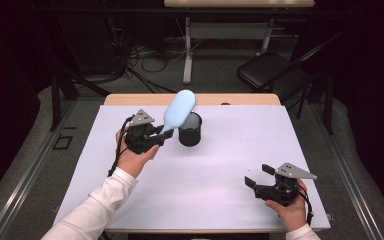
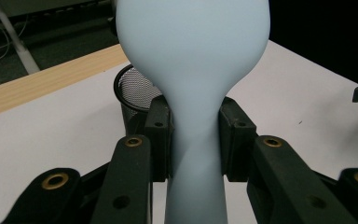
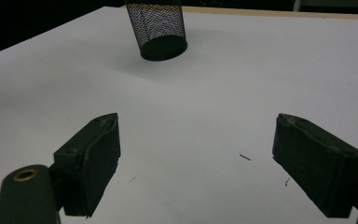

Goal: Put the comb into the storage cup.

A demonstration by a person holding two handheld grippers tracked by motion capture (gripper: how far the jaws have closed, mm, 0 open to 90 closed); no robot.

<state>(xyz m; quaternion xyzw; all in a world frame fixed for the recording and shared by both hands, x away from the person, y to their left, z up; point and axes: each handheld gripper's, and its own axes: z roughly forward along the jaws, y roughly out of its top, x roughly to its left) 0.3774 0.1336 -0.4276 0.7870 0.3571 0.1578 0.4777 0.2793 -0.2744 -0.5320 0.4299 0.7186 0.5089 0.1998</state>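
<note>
Lowering the hairbrush [image 1: 179,110], pinched in the left tongs [image 1: 161,134], squarely over the mesh cup [image 1: 189,130] should seat it; right tongs [image 1: 256,176] spread, well apart from the cup.

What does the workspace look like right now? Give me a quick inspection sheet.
Surface: white table top, wooden strip along the far edge; a few tiny specks near the right gripper.
Job's things: light blue hairbrush held by its handle, head raised above the black mesh cup, which stands upright.
Clutter: nothing seen.
Grippers: left gripper shut on the hairbrush; right gripper open, low over the table near its front right corner.
Cables: one trails from each gripper; loose cables on the floor beyond.
Surroundings: dark room, folding chair, another table's legs.
</note>
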